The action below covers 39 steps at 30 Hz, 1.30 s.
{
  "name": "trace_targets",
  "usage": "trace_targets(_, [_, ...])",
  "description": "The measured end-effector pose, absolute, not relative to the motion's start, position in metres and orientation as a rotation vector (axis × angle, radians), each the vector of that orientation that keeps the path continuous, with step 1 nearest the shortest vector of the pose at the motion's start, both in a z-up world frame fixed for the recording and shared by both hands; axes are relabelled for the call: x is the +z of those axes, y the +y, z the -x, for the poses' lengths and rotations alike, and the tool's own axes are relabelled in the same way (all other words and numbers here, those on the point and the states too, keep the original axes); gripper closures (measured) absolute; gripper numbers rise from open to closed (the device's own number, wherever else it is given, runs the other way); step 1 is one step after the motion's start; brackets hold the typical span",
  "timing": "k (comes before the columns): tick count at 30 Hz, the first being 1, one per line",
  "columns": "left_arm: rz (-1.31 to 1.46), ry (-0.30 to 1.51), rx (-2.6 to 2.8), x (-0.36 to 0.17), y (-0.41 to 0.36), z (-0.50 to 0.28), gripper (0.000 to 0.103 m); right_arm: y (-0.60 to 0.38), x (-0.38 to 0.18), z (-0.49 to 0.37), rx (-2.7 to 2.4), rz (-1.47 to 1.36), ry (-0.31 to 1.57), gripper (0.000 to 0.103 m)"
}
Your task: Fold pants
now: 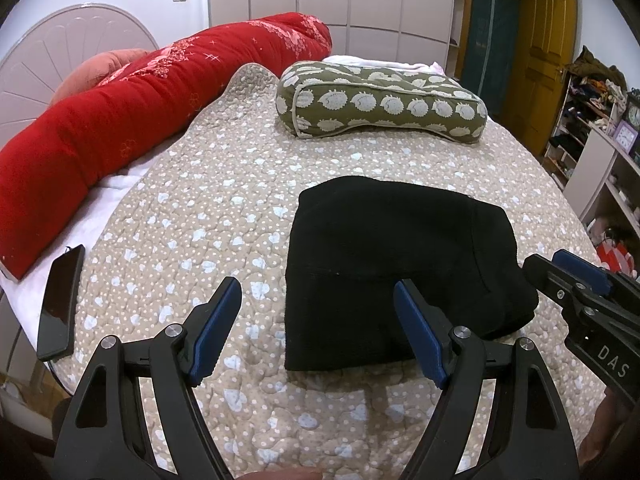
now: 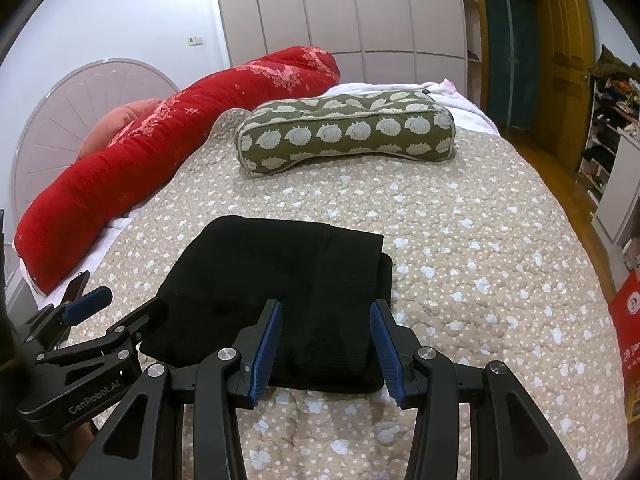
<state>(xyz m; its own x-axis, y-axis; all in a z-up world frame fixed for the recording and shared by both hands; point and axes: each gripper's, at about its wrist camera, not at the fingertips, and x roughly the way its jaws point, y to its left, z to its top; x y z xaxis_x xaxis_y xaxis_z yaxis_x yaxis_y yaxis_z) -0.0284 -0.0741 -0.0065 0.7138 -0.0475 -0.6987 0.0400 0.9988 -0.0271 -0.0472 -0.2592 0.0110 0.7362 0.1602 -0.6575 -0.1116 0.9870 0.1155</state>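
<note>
The black pants (image 1: 392, 264) lie folded into a compact rectangle on the beige quilted bedspread (image 1: 224, 200); they also show in the right wrist view (image 2: 280, 276). My left gripper (image 1: 318, 300) is open and empty, above the bed just in front of the fold's near left edge. My right gripper (image 2: 326, 324) is open and empty, hovering over the near edge of the pants. Each gripper shows in the other's view, the right one at the pants' right side (image 1: 560, 276) and the left one at their left side (image 2: 120, 308).
A green patterned pillow (image 1: 380, 100) lies behind the pants. A long red bolster (image 1: 120, 120) runs along the bed's left side. A black phone (image 1: 60, 304) lies near the left edge. Shelves (image 1: 600, 140) and a yellow door (image 1: 536, 60) stand to the right.
</note>
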Motion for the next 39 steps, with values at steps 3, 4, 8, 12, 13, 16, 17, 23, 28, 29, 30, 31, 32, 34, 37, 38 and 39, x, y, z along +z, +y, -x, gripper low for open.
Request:
trace_targets(3, [0.012, 0.779, -0.051, -0.0074, -0.0738, 0.0278, 0.024, -0.2589, 0.0107, 0.0464, 0.149, -0.067, 0.728, 0.059])
trace_targets(4, [0.014, 0.781, -0.051, -0.0082, -0.0734, 0.0275, 0.024, -0.2594, 0.0109, 0.0459, 0.151, -0.068, 0.728, 0.059])
trace_targets(8, [0.017, 0.787, -0.055, -0.0109, -0.0717, 0.0258, 0.024, -0.2591, 0.0091, 0.0444, 0.151, -0.068, 0.737, 0.059])
trace_targets(12, [0.021, 0.789, -0.060, -0.0114, -0.0708, 0.0249, 0.024, -0.2582, 0.0050, 0.0425, 0.155, -0.065, 0.752, 0.059])
trace_targets(13, [0.021, 0.790, -0.059, -0.0117, -0.0707, 0.0250, 0.024, -0.2580, 0.0041, 0.0423, 0.155, -0.064, 0.754, 0.059])
trace_targets(16, [0.019, 0.794, -0.061, -0.0113, -0.0707, 0.0246, 0.024, -0.2578, 0.0035, 0.0426, 0.156, -0.066, 0.756, 0.059])
trace_targets(17, [0.020, 0.793, -0.061, -0.0112, -0.0707, 0.0248, 0.024, -0.2578, 0.0036, 0.0428, 0.156, -0.068, 0.755, 0.059])
trace_targets(23, [0.016, 0.793, -0.065, -0.0109, -0.0718, 0.0254, 0.024, -0.2574, 0.0054, 0.0439, 0.153, -0.071, 0.751, 0.059])
trace_targets(28, [0.014, 0.790, -0.066, -0.0100, -0.0732, 0.0268, 0.024, -0.2571, 0.0056, 0.0444, 0.154, -0.071, 0.751, 0.059])
trace_targets(29, [0.014, 0.790, -0.067, -0.0102, -0.0731, 0.0265, 0.024, -0.2569, 0.0056, 0.0446, 0.153, -0.071, 0.750, 0.059])
trace_targets(30, [0.014, 0.790, -0.066, -0.0099, -0.0736, 0.0269, 0.024, -0.2570, 0.0057, 0.0448, 0.153, -0.070, 0.749, 0.059])
trace_targets(31, [0.014, 0.790, -0.067, -0.0099, -0.0735, 0.0269, 0.024, -0.2571, 0.0054, 0.0446, 0.153, -0.071, 0.749, 0.059])
trace_targets(32, [0.014, 0.791, -0.067, -0.0099, -0.0735, 0.0269, 0.024, -0.2572, 0.0058, 0.0448, 0.153, -0.072, 0.749, 0.059])
trace_targets(34, [0.013, 0.791, -0.068, -0.0100, -0.0735, 0.0268, 0.024, -0.2577, 0.0054, 0.0446, 0.153, -0.074, 0.750, 0.059])
trace_targets(37, [0.011, 0.792, -0.068, -0.0100, -0.0744, 0.0275, 0.024, -0.2578, 0.0047, 0.0455, 0.152, -0.076, 0.754, 0.059])
trace_targets(38, [0.012, 0.792, -0.068, -0.0099, -0.0746, 0.0277, 0.024, -0.2578, 0.0040, 0.0458, 0.152, -0.077, 0.757, 0.059])
trace_targets(39, [0.011, 0.793, -0.068, -0.0100, -0.0749, 0.0281, 0.024, -0.2576, 0.0036, 0.0458, 0.153, -0.076, 0.760, 0.059])
